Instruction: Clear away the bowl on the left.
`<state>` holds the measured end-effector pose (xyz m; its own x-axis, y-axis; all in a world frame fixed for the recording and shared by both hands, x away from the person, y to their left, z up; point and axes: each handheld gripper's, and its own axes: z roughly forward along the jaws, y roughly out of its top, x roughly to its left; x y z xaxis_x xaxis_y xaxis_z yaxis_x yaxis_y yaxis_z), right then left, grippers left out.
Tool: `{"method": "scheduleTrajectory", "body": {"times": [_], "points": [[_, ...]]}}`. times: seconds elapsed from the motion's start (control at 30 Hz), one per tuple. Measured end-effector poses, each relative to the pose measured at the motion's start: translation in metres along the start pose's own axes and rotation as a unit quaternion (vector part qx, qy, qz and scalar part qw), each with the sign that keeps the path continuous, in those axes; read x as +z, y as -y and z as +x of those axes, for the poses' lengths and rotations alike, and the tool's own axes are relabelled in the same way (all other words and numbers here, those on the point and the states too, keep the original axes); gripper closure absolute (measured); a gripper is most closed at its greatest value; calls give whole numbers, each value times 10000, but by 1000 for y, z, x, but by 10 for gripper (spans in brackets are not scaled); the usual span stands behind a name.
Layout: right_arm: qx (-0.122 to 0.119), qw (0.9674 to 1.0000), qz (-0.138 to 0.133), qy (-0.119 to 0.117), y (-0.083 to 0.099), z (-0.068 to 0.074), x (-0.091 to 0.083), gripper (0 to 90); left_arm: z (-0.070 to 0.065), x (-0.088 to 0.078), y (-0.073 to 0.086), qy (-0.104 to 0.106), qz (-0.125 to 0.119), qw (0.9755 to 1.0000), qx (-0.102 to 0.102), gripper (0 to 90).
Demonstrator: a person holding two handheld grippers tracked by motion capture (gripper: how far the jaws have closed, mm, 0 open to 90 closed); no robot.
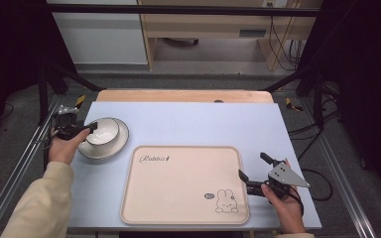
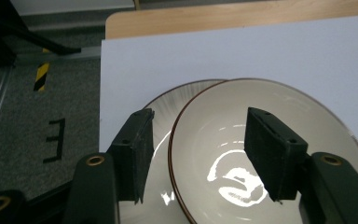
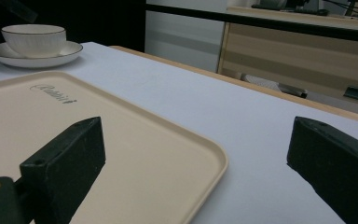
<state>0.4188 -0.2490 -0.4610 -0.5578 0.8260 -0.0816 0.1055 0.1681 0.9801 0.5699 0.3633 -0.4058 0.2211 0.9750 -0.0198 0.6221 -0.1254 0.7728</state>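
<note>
Left gripper (image 2: 196, 158) gapes wide astride bowl (image 2: 270, 154) rim, grasp pending closure; right gripper (image 1: 256, 171) wide, idle beside tray (image 1: 178, 183)

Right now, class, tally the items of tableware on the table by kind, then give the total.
Bowl: 1
Saucer: 1
Tray: 1
Total: 3
</note>
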Motion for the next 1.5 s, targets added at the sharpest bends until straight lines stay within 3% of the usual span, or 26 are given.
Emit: {"method": "scheduleTrajectory", "body": {"times": [0.1, 0.2, 0.3, 0.7, 0.87, 1.03, 1.1, 1.23, 1.3, 1.4, 1.5], "points": [[1, 10000, 16, 7, 1, 0, 0, 44, 3, 4, 3, -62, 176, 9998, -116, 466], [-2, 10000, 55, 2, 1, 0, 0, 44, 8, 10, 9, 17, 361, 9986, -398, 513], [4, 10000, 53, 7, 1, -1, 1, 44, 10, 12, 11, 37, 450, 9977, -508, 533], [50, 9999, 97, -3, 2, -2, 2, 44, 9, 25, 15, -23, 760, 9948, -681, 662], [41, 9999, 114, -4, 3, -2, 2, 44, 10, 26, 15, -26, 848, 9939, -701, 772], [55, 9999, 115, 1, 3, -1, 2, 44, 10, 25, 15, -59, 882, 9934, -731, 820], [39, 9999, 109, -3, 3, -2, 2, 44, 11, 23, 16, 15, 821, 9924, -915, 826], [30, 9999, 105, -6, 3, -1, 3, 44, 11, 17, 18, 84, 703, 9918, -1065, 826], [27, 10000, 94, -9, 3, -1, 3, 44, 10, 15, 17, 136, 575, 9935, -977, 821], [108, 9999, 34, -24, 2, -1, 1, 44, 5, 6, 17, 31, 587, 9942, -905, 817], [152, 9999, -40, -19, 1, -1, 0, 45, 1, -2, 18, 141, 471, 9945, -929, 818]]}}
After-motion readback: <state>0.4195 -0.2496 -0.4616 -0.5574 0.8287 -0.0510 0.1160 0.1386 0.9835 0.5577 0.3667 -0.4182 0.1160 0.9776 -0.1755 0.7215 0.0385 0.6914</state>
